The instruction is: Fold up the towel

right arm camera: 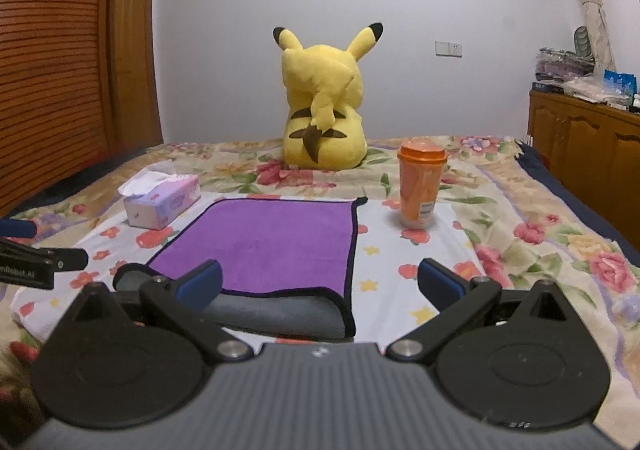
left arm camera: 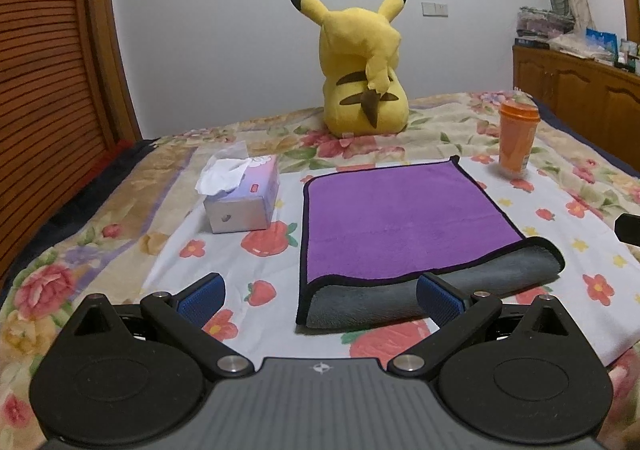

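- a yellow plush toy (left arm camera: 362, 69) sits at the far side of the bed (left arm camera: 100, 217) with its back to the cameras, brown stripes and tail showing.
- left of the towel (left arm camera: 404, 213), a tissue box (left arm camera: 244, 193) stands with white tissue puffing out of its top; it is just beside the towel's left edge but apart from it.
- to the far right an orange cup (left arm camera: 517, 137) with a ribbed lid stands upright, near the towel's far right corner, not touching.
- a wooden cabinet (left arm camera: 580, 89) with clutter on top lines the right wall; a slatted wooden door (left arm camera: 44, 69) fills the left.
- nothing lies between the grippers and the towel's near edge.
- the left gripper (left arm camera: 320, 292) has its jaws spread wide and holds nothing; its right blue pad sits in front of the towel's grey near fold, contact unclear.
- the right gripper (right arm camera: 320, 282) is likewise wide apart and empty; its left blue pad overlaps the near fold in view.
- the towel lies in the middle of the bed on a white strawberry-print sheet (left arm camera: 224, 262), a plush purple rectangle with dark piping.
- its near edge is rolled over, showing a soft grey underside in a rounded fold.
- the bedcover beyond is floral, pink and cream.
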Tool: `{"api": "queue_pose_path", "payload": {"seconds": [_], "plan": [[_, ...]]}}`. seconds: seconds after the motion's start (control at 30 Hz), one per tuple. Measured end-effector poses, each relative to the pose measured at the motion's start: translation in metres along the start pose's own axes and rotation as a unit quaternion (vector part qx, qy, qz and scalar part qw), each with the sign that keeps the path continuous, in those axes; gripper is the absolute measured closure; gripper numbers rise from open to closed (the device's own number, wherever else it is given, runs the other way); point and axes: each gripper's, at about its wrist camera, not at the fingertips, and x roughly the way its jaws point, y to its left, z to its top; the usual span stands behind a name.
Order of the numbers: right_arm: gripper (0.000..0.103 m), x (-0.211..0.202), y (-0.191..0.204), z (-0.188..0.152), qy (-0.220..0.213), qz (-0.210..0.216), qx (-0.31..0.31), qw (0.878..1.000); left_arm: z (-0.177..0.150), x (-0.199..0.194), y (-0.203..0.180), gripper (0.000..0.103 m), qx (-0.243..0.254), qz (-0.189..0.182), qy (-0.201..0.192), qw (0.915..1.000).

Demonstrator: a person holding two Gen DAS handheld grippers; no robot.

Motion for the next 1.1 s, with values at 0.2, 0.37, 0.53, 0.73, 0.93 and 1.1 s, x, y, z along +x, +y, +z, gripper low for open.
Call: {"api": "queue_pose_path", "payload": {"seconds": [0.2,0.37,0.53,0.73,0.93,1.1], "plan": [[0.000,0.020,0.002,-0.002,0.020,0.000,-0.006,1.000,0.001,0.022,0.003,0.000,0.003,-0.007,0.011,0.9999],[0.000,0.035,0.001,-0.005,0.036,0.002,-0.009,0.999,0.000,0.043,0.007,0.000,-0.004,-0.014,0.023,0.9996],[0.000,0.050,0.001,-0.008,0.051,0.004,-0.016,0.999,-0.003,0.061,0.012,0.000,-0.010,-0.023,0.041,0.9989],[0.000,0.070,0.000,-0.011,0.067,0.004,-0.017,0.998,-0.004,0.082,0.015,0.000,-0.002,-0.031,0.055,0.9980],[0.000,0.084,0.002,-0.012,0.079,0.003,-0.023,0.997,-0.004,0.099,0.020,0.000,-0.005,-0.045,0.067,0.9967],[0.000,0.096,0.005,-0.011,0.089,0.003,-0.025,0.996,-0.004,0.110,0.027,0.008,-0.013,-0.048,0.069,0.9963]]}}
